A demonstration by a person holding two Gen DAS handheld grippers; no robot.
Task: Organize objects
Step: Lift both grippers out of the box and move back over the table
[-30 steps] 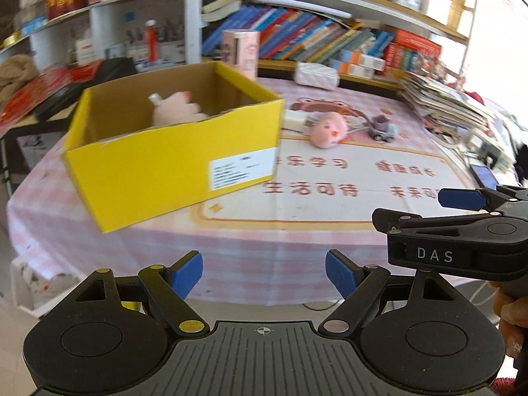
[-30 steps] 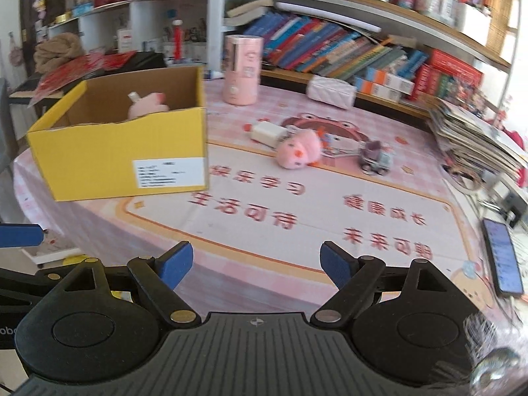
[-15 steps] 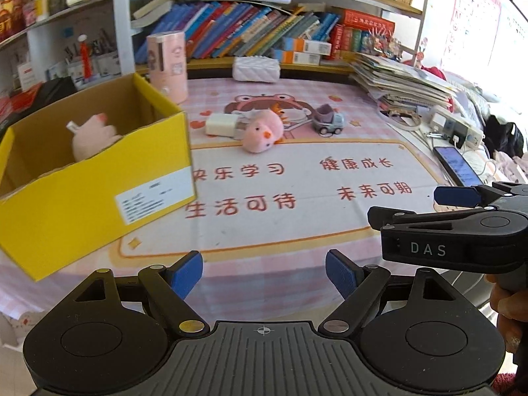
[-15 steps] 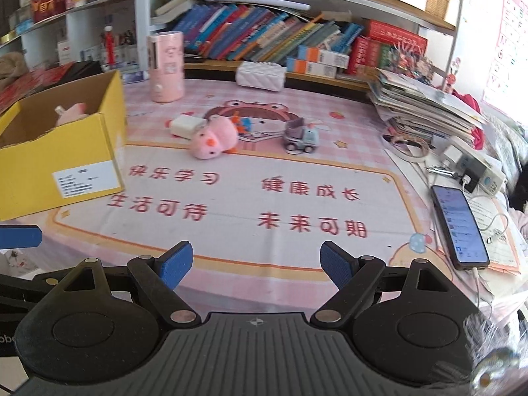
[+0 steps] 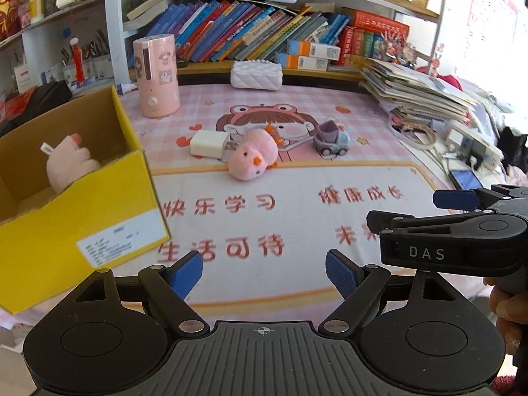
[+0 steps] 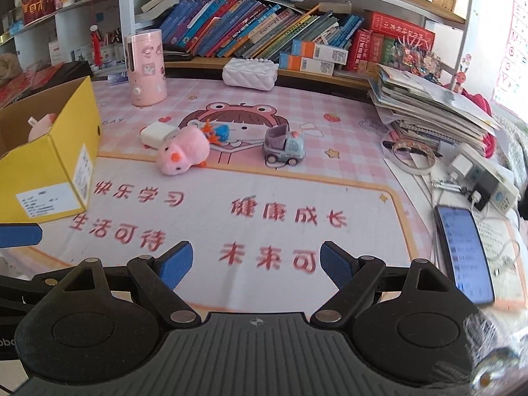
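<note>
Both my tongs, left (image 5: 264, 272) and right (image 6: 255, 264), gape empty, swung from the yellow box (image 5: 82, 217) toward the pink plush (image 6: 183, 155), likely my next pick.

Both grippers are black, with ribbed bases and round pivot discs. The left gripper (image 5: 264, 272) and right gripper (image 6: 255, 264) carry blue pads. White "DAS" lettering marks one side
</note>
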